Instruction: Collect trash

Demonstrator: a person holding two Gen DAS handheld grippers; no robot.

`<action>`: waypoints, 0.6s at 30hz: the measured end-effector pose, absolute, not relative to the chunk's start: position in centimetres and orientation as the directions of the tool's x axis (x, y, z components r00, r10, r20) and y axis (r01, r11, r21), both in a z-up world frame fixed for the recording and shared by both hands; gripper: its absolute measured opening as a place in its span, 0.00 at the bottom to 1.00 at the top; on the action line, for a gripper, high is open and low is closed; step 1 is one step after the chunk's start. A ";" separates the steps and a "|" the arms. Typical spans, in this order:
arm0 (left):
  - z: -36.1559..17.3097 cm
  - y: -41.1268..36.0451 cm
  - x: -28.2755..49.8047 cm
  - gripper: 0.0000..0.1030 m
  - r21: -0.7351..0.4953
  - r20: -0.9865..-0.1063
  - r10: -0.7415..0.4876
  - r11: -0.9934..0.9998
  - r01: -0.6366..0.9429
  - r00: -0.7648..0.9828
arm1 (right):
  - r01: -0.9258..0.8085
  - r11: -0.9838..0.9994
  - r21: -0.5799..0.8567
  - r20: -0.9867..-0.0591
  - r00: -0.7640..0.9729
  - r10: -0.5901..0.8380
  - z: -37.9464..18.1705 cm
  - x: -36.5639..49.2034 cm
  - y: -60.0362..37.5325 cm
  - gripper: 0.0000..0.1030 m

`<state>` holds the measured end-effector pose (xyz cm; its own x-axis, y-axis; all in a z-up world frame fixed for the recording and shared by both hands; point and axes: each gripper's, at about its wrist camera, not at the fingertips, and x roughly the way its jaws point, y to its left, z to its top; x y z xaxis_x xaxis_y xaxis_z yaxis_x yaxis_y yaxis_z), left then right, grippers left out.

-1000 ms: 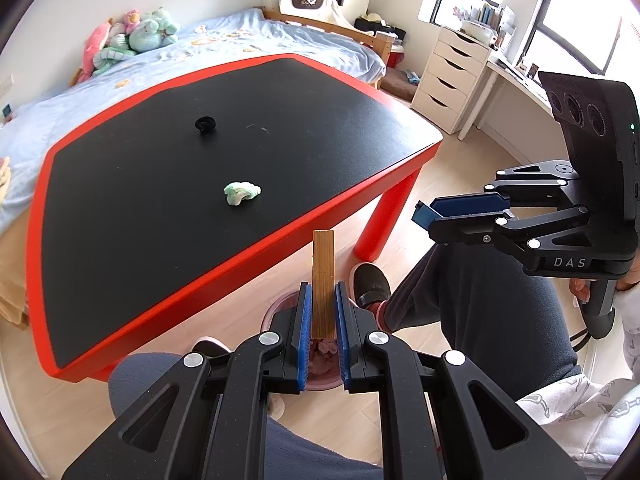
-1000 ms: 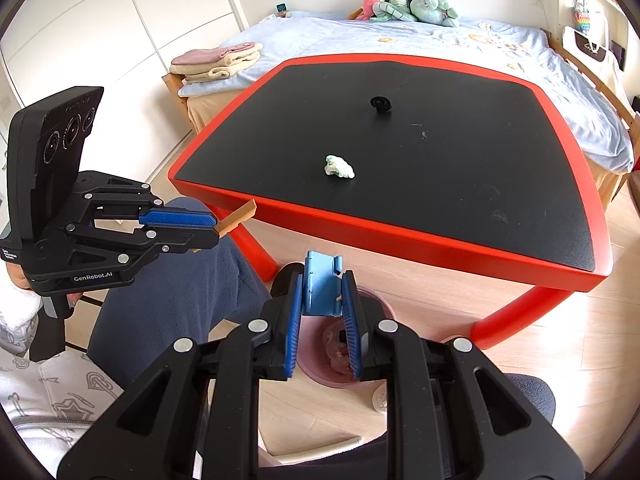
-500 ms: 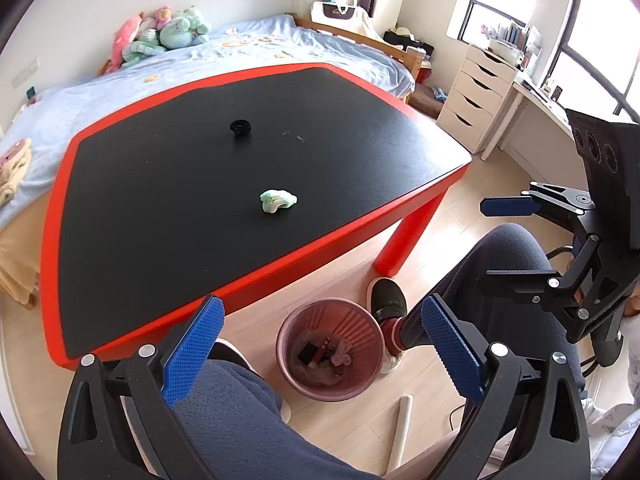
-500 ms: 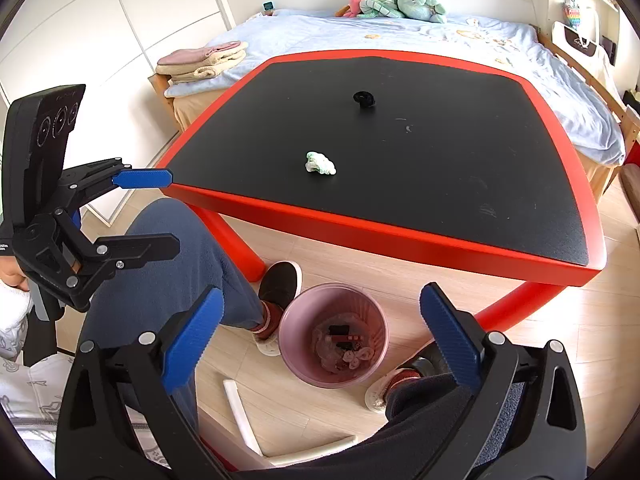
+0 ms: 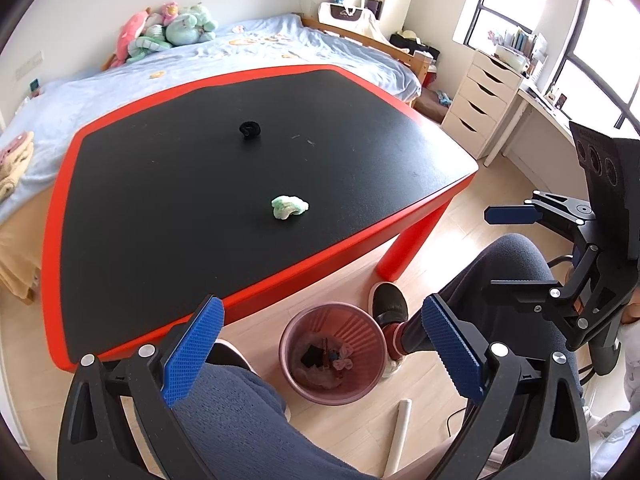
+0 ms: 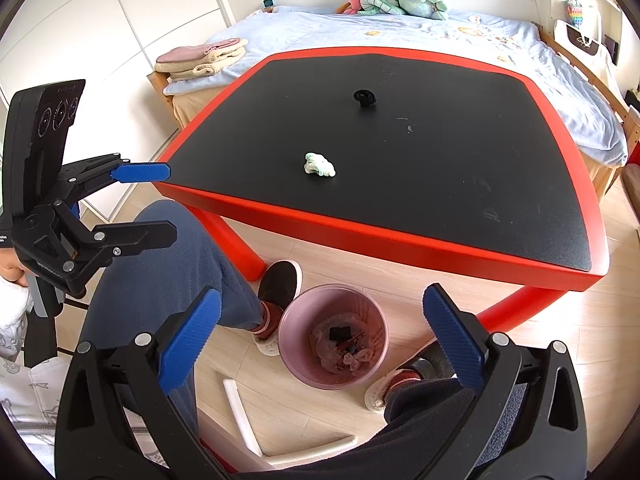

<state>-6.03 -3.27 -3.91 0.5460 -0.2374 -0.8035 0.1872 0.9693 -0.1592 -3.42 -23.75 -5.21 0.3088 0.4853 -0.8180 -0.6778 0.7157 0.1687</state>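
A crumpled pale green wad (image 5: pixel 289 207) (image 6: pixel 319 165) lies on the black table with its red rim (image 5: pixel 320 260) (image 6: pixel 360 236), near the front. Further back sits a small black object (image 5: pixel 250 129) (image 6: pixel 364 98). On the floor in front of the table stands a pink bin (image 5: pixel 360 324) (image 6: pixel 298 320) with several scraps inside. My left gripper (image 5: pixel 320 304) (image 6: pixel 168 203) is open and empty, above and just short of the bin. My right gripper (image 6: pixel 322 294) (image 5: pixel 493 248) is likewise open and empty over the bin.
A person's legs in dark trousers and dark shoes (image 5: pixel 388 300) (image 6: pixel 280 280) flank the bin. A white tube (image 5: pixel 398 436) (image 6: pixel 240 412) lies on the wooden floor. A bed (image 6: pixel 400 36) stands behind the table, white drawers (image 5: pixel 480 104) at the right.
Both grippers went from shut to wide open. The wooden stick left my left jaws and the blue piece left my right jaws. Both hands stayed over the bin.
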 end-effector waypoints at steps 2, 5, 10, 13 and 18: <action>-3.8 -3.0 -5.7 0.93 -0.155 -0.801 -0.232 0.971 0.183 0.551 | -0.675 0.718 0.169 -0.817 0.312 0.485 -5.1 -3.1 -23.7 0.97; -3.6 -2.4 -5.2 0.93 -0.148 -0.799 -0.223 0.973 0.176 0.559 | -0.671 0.721 0.174 -0.813 0.315 0.489 -4.9 -2.6 -23.7 0.97; -3.1 -1.4 -3.6 0.93 -0.140 -0.795 -0.216 0.975 0.174 0.567 | -0.680 0.716 0.159 -0.814 0.320 0.484 -4.5 -1.4 -23.0 0.97; -2.9 -0.9 -2.4 0.93 -0.134 -0.792 -0.212 0.975 0.175 0.572 | -0.693 0.706 0.144 -0.813 0.324 0.483 -4.1 -0.5 -22.2 0.97; -2.3 -0.1 0.4 0.93 -0.122 -0.785 -0.212 0.974 0.191 0.582 | -0.725 0.680 0.112 -0.818 0.322 0.477 -3.7 1.4 -20.4 0.97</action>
